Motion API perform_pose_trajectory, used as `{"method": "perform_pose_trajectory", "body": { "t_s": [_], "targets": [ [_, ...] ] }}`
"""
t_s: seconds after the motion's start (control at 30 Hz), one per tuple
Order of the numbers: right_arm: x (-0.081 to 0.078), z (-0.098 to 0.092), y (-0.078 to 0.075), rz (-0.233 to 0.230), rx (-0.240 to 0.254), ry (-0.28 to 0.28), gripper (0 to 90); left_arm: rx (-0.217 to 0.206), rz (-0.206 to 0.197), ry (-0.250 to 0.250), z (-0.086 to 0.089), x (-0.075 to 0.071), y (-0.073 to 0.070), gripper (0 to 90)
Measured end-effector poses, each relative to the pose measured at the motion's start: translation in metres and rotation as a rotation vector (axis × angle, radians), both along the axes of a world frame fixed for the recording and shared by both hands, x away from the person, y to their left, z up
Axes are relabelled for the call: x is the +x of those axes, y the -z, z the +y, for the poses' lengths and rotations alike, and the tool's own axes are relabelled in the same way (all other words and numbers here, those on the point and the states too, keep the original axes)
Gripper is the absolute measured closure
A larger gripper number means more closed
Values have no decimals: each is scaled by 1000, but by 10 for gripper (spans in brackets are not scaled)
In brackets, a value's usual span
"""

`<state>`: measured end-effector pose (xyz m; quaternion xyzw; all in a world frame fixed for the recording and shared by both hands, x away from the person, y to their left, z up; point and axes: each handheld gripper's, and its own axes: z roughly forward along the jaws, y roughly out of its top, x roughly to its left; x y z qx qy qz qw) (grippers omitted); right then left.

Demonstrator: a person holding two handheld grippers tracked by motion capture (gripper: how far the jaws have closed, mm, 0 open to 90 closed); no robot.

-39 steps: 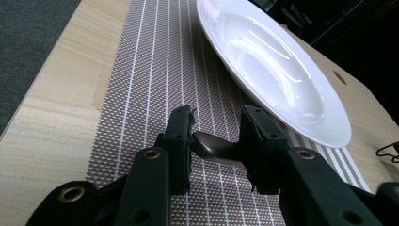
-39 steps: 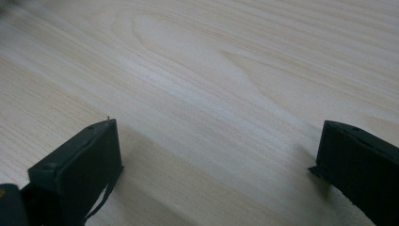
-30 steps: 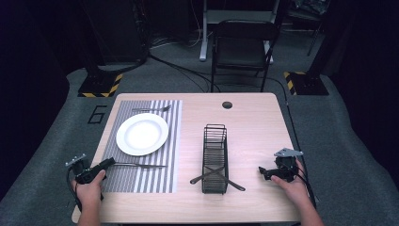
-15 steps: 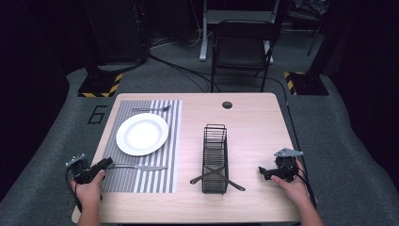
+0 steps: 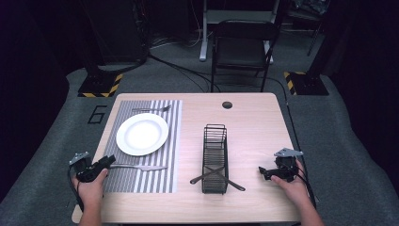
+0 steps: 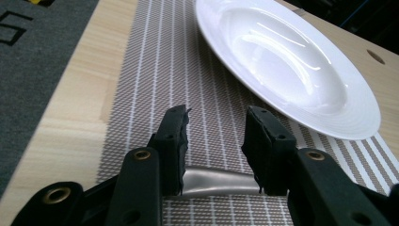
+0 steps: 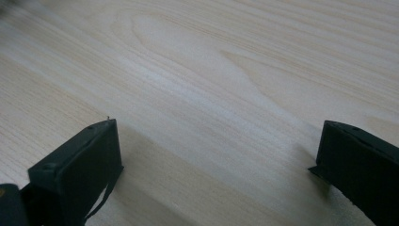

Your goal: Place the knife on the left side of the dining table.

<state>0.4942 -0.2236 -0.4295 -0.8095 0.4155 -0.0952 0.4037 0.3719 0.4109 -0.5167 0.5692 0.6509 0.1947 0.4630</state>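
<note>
Dark studio room, grey carpet, one light wooden table [image 5: 254,122] with a black folding chair [image 5: 242,49] behind it at 12 o'clock.

Task thing: one table knife [image 5: 141,167], plain silver metal, smooth rounded handle with a dull shine, lying flat on the striped placemat [image 5: 155,181], handle end toward 9 o'clock, blade toward 3 o'clock. It sits just at 6 o'clock of the white plate [image 5: 142,134], apart from it.

Left gripper [image 5: 107,161] at the mat's 9 o'clock edge; in the left gripper view its jaws straddle the knife handle [image 6: 214,181]. Jaws have just been opening; pads look about at the handle's sides with the handle between them, not clearly pressing, knife resting on the mat. Reads as released, not clamped.

Right gripper [image 5: 261,172] rests low over bare wood at 4 o'clock of the table, jaws spread wide, nothing between them in the right gripper view.

Counts: one plate, round, glossy, shallow bowl shape, on the mat. One placemat, grey-white stripes. One fork [image 5: 151,109] on the mat at 12 o'clock of the plate. One black wire caddy [image 5: 215,157] mid-table, with two dark utensils [image 5: 216,178] crossed at its near end, type too small to tell. Two grippers, two hands. One round cable hole [image 5: 227,104] at the table's far edge.
</note>
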Motion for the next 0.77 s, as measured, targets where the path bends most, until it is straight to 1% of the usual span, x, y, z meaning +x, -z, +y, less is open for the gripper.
{"method": "perform_pose_trajectory", "body": {
  "t_s": [0.03,0.07,0.1,0.13,0.17,0.2,0.27,0.37,0.43,0.57,0.6,0.67,0.73,0.77],
  "targets": [
    [0,0,0,0,0,0,0,7,-12,9,-2,0,-2,589],
    [0,0,0,0,0,0,0,20,-13,23,-6,-1,-5,586],
    [0,0,0,0,0,0,0,33,-23,35,-9,0,-7,580],
    [0,0,0,0,0,0,0,39,-26,45,-13,-1,-10,580],
    [0,0,0,0,0,0,0,47,-42,63,-18,-1,-14,578],
    [0,0,0,0,0,0,0,53,-47,74,-20,-1,-15,572],
    [0,0,0,0,0,-1,0,72,-64,103,-29,-2,-22,568],
    [0,0,0,0,0,-1,0,104,-79,139,-40,-2,-27,561],
    [0,0,0,0,0,0,0,114,-75,173,-47,-1,-30,556],
    [0,0,0,0,0,-1,0,134,-67,217,-59,0,-31,535],
    [0,0,0,0,0,-1,0,130,-75,218,-61,1,-31,528],
    [0,0,0,0,0,0,0,125,-74,234,-66,1,-31,514],
    [0,0,0,-1,0,0,0,132,-61,255,-68,1,-32,503],
    [0,0,0,0,-1,0,0,129,-74,246,-69,1,-31,497]
  ]
}}
